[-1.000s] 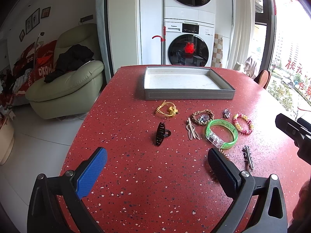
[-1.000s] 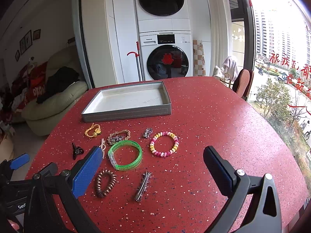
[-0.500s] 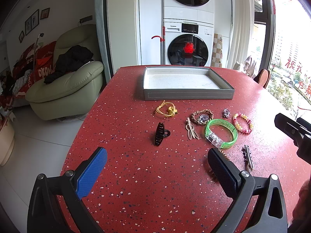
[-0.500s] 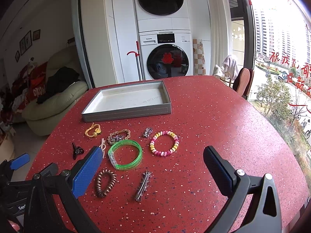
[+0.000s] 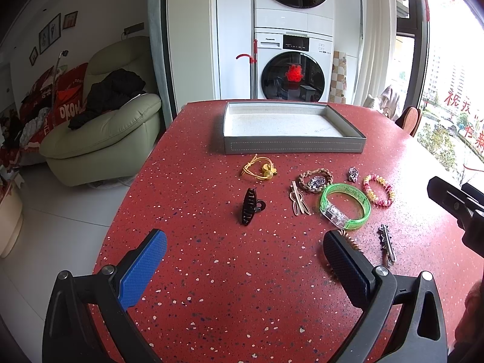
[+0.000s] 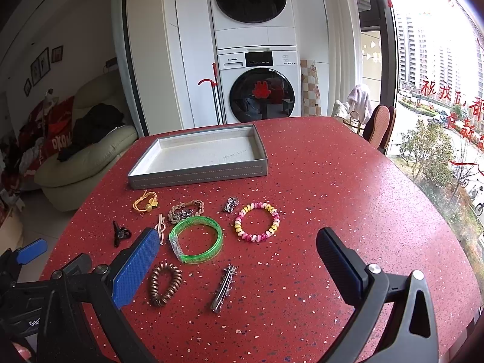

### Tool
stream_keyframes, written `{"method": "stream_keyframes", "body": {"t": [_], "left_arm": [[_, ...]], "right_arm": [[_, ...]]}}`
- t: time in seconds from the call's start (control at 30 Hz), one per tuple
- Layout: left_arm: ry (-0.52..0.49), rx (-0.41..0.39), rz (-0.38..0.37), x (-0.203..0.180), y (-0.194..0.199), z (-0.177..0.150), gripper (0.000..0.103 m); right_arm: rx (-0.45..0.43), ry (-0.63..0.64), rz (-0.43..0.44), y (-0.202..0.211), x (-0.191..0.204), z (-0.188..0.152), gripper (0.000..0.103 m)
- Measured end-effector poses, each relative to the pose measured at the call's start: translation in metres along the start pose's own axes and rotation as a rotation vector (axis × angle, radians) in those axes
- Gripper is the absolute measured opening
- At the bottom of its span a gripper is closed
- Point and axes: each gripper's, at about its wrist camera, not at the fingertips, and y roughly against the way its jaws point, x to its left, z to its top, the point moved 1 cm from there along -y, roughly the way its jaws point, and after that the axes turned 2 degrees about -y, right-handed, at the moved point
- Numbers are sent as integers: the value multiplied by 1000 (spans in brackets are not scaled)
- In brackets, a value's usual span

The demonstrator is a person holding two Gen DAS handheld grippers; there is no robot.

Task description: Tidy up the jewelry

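Observation:
An empty grey tray stands at the back of the red table. In front of it lie a yellow hair tie, a black claw clip, a braided bracelet, a green bangle, a pink-yellow bead bracelet, a brown coil tie and a silver hair clip. My left gripper is open and empty near the claw clip. My right gripper is open and empty over the silver clip.
A small silver charm and a beige hairpin lie among the jewelry. A green sofa stands left of the table, washing machines behind, and a chair at the far right.

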Motion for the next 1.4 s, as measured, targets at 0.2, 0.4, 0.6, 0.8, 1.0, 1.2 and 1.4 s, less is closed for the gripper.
{"method": "stream_keyframes", "body": {"t": [0.2, 0.4, 0.6, 0.8, 1.0, 1.2, 1.4], "left_arm": [[1, 2, -1, 0, -1, -1, 103], [-1, 2, 0, 0, -1, -2, 103], [-1, 3, 0, 0, -1, -2, 103], [-1, 4, 0, 0, -1, -2, 103], [-2, 7, 1, -1, -2, -3, 103], [-5, 13, 1, -3, -3, -4, 103], [-7, 14, 1, -3, -3, -3, 103]], "right_arm": [[0, -1, 1, 0, 0, 0, 103], [2, -1, 1, 0, 0, 0, 103], [4, -1, 3, -1, 1, -1, 103], [5, -1, 3, -1, 1, -1, 103], [9, -2, 7, -2, 2, -4, 103], [13, -3, 9, -3, 3, -6, 103], [16, -4, 10, -4, 3, -7, 103]]}}
